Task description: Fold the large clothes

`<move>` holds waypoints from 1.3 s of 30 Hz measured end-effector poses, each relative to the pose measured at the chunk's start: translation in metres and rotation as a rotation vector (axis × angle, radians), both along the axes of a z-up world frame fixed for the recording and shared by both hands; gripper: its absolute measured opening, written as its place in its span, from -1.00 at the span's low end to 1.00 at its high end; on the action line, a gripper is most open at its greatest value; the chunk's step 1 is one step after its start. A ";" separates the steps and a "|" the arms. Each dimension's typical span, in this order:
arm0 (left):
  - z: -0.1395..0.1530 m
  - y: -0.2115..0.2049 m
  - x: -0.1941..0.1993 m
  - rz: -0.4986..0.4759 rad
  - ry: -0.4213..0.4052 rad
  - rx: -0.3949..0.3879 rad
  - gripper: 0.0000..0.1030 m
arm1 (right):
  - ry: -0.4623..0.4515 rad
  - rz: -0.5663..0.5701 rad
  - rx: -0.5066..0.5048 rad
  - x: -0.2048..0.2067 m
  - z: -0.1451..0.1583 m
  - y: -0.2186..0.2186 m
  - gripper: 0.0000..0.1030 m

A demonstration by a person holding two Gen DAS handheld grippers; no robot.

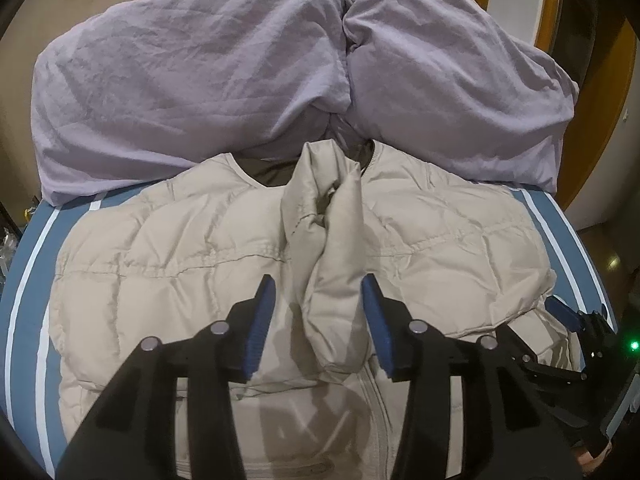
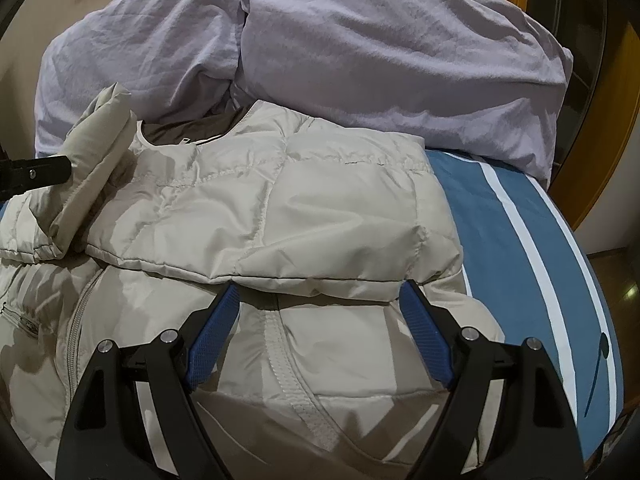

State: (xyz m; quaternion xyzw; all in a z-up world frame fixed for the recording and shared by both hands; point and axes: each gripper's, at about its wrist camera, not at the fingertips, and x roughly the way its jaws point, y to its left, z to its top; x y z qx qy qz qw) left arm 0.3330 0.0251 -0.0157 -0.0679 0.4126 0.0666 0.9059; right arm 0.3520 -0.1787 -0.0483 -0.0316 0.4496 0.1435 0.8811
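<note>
A beige quilted puffer jacket (image 1: pixel 172 248) lies front-up on the bed, collar toward the far side; it also shows in the right wrist view (image 2: pixel 320 208). Both sleeves are folded across the chest; their ends (image 1: pixel 332 240) lie bunched over the middle, and they show at the left of the right wrist view (image 2: pixel 96 160). My left gripper (image 1: pixel 318 292) is open, its blue pads either side of a sleeve end. My right gripper (image 2: pixel 320 292) is open at the edge of the folded right sleeve, above the zipper (image 2: pixel 288 368). The right gripper also shows in the left wrist view (image 1: pixel 568 312).
A crumpled lilac duvet (image 1: pixel 240 60) is heaped at the far side of the bed, also in the right wrist view (image 2: pixel 380 48). The blue sheet with white stripes (image 2: pixel 512 216) is bare to the right of the jacket. Wooden furniture (image 1: pixel 584 80) and floor lie beyond the right edge.
</note>
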 end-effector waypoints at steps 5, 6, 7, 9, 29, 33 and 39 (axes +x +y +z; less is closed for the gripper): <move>0.004 0.010 -0.008 0.002 -0.060 -0.096 -0.12 | 0.006 -0.004 0.006 0.001 -0.002 -0.003 0.62; 0.007 0.009 -0.010 -0.001 -0.076 -0.091 -0.12 | 0.009 -0.005 0.009 0.001 -0.003 -0.004 0.62; 0.011 0.008 -0.012 0.000 -0.094 -0.072 -0.12 | 0.014 -0.007 0.011 0.002 -0.005 -0.004 0.62; 0.017 0.005 -0.013 0.002 -0.104 -0.032 -0.07 | 0.021 -0.009 0.014 0.004 -0.006 -0.004 0.62; -0.057 -0.006 0.022 0.063 0.057 0.168 -0.04 | 0.039 -0.021 0.018 0.006 -0.015 -0.005 0.68; -0.057 -0.006 0.021 0.064 0.053 0.171 -0.03 | 0.039 -0.024 0.011 0.006 -0.015 -0.004 0.68; -0.044 0.003 -0.006 0.057 0.043 0.110 0.01 | 0.046 -0.027 0.022 -0.005 -0.005 -0.016 0.68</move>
